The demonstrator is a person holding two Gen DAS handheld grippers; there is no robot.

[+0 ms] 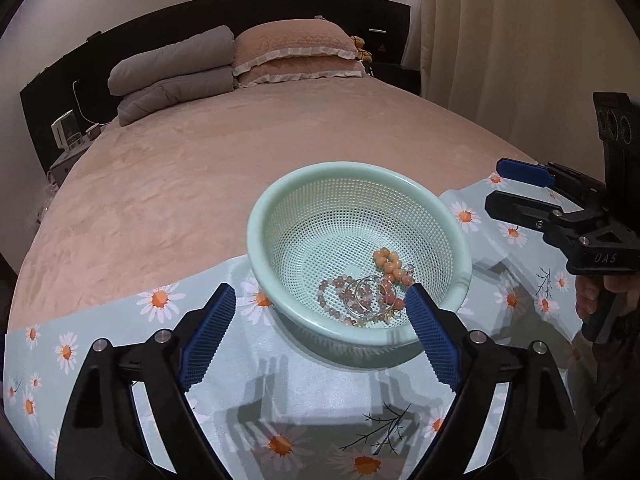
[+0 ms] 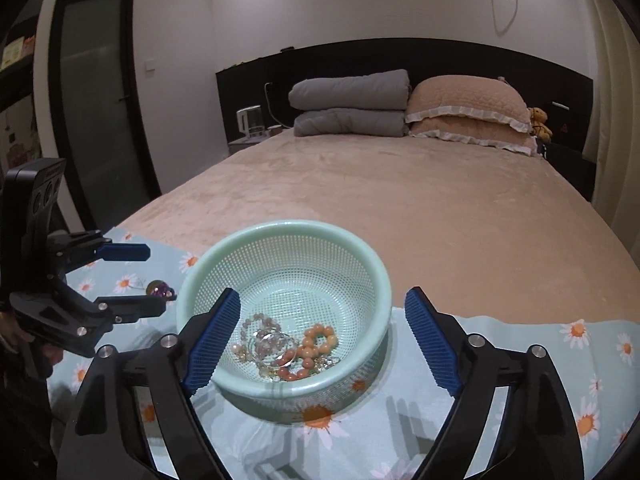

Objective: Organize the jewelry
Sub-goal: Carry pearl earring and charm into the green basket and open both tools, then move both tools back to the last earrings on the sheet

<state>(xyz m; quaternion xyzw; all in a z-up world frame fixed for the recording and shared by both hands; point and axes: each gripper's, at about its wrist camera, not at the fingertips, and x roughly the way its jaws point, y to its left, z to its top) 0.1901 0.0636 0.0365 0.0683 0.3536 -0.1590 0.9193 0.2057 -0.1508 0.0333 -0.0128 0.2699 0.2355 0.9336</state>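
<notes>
A pale green perforated basket [image 1: 264, 216] stands on a daisy-print cloth [image 1: 280, 392] on the bed; it also shows in the right wrist view [image 2: 384, 276]. Inside lie an orange bead bracelet [image 1: 386, 261], a pink bead bracelet [image 1: 332, 292] and thin metal rings [image 1: 364, 300]. In the right wrist view the orange bracelet [image 2: 318, 340] and the other pieces [image 2: 264, 336] lie together. My left gripper [image 1: 320, 320] is open and empty just before the basket's near rim. My right gripper [image 2: 322, 330] is open and empty over the basket. A small purple bead piece [image 2: 158, 289] lies on the cloth left of the basket.
The cloth covers the near edge of a tan bed [image 1: 200, 152]. Folded grey quilt [image 2: 348, 104] and pink pillows [image 2: 468, 116] lie at the headboard. A nightstand with a kettle [image 2: 250, 120] is at the far left. Curtains [image 1: 520, 40] hang at the right.
</notes>
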